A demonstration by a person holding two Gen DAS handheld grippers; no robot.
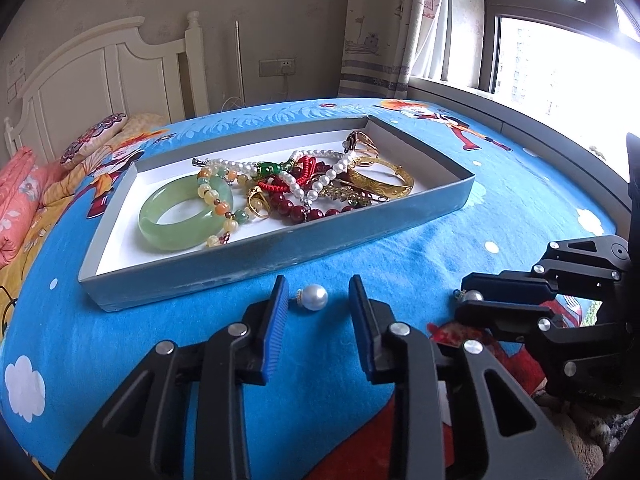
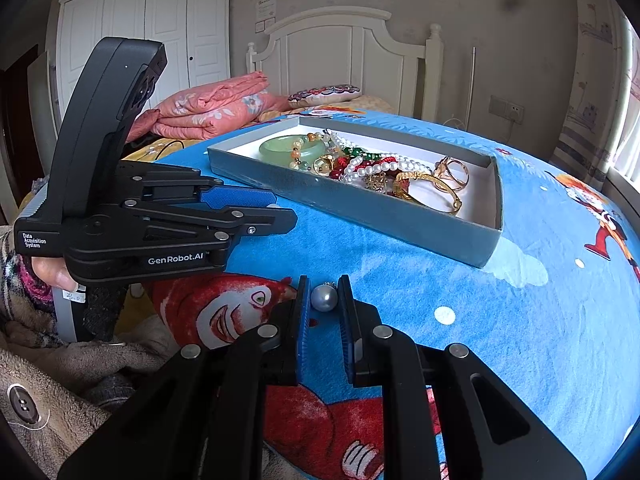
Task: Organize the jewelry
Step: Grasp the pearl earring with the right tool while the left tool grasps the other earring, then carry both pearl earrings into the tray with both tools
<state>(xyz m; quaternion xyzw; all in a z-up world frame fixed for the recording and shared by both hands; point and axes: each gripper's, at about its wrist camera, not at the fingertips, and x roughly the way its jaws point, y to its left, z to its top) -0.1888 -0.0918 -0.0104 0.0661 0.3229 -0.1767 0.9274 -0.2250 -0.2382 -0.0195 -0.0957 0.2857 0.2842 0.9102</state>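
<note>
Lying loose on the blue blanket (image 1: 420,248), just in front of the near wall of the tray (image 1: 256,258), a pearl earring (image 1: 314,297) is found between the pads of the left gripper (image 1: 319,307). The jaws stand partly open with a gap on each side of the pearl, so nothing is gripped. A second pearl earring (image 2: 324,298) is held pinched in the right gripper (image 2: 323,303), whose jaws are closed onto it.

Both pearls are judged light, hard, round and slippery, likely to squirt from flat pads unless taken squarely across the widest part; the small metal setting beside each is considered too fine to grip.

The blanket is soft and is expected to yield beneath the fingertips. The tray wall is low but must be cleared. Inside, the green bangle (image 1: 186,216), the bead strands (image 1: 316,184) and the gold bangle (image 1: 380,182) are tangled mid-tray; bare floor is noted at both ends. The two grippers are near each other, with little side room between them.
</note>
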